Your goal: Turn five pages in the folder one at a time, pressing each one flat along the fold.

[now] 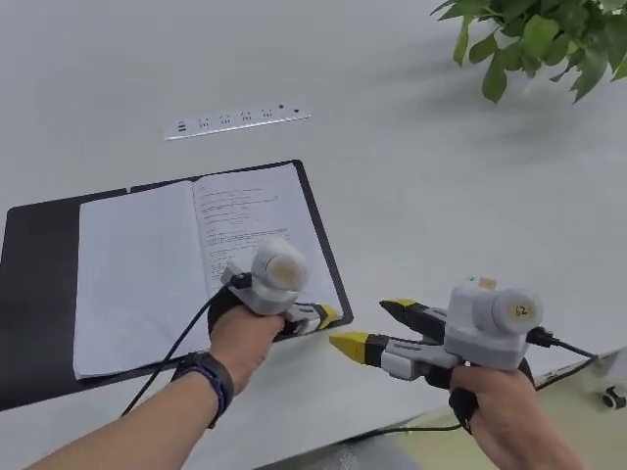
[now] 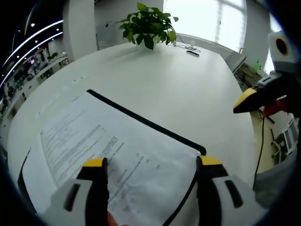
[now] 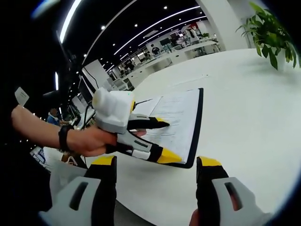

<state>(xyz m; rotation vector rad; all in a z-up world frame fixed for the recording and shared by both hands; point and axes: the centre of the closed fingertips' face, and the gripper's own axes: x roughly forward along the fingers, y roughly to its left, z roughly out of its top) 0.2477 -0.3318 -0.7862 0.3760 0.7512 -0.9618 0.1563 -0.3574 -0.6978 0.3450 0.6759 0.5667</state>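
Note:
The black folder (image 1: pixel 39 294) lies open on the white table, with a blank left page (image 1: pixel 137 284) and a printed right page (image 1: pixel 255 211). My left gripper (image 1: pixel 315 315) hovers over the folder's near right corner. Its jaws are open and the printed page (image 2: pixel 94 141) and black corner (image 2: pixel 200 149) show beyond them, nothing gripped. My right gripper (image 1: pixel 369 324) is off the folder to the right, above bare table near the front edge, open and holding nothing. From the right gripper view the left gripper (image 3: pixel 164 139) sits over the page (image 3: pixel 181 117), jaws apart.
A white power strip (image 1: pixel 235 119) lies behind the folder. A potted plant (image 1: pixel 539 39) stands at the far right of the table. The table's front edge (image 1: pixel 323 431) runs just below both hands. A cable trails from each gripper.

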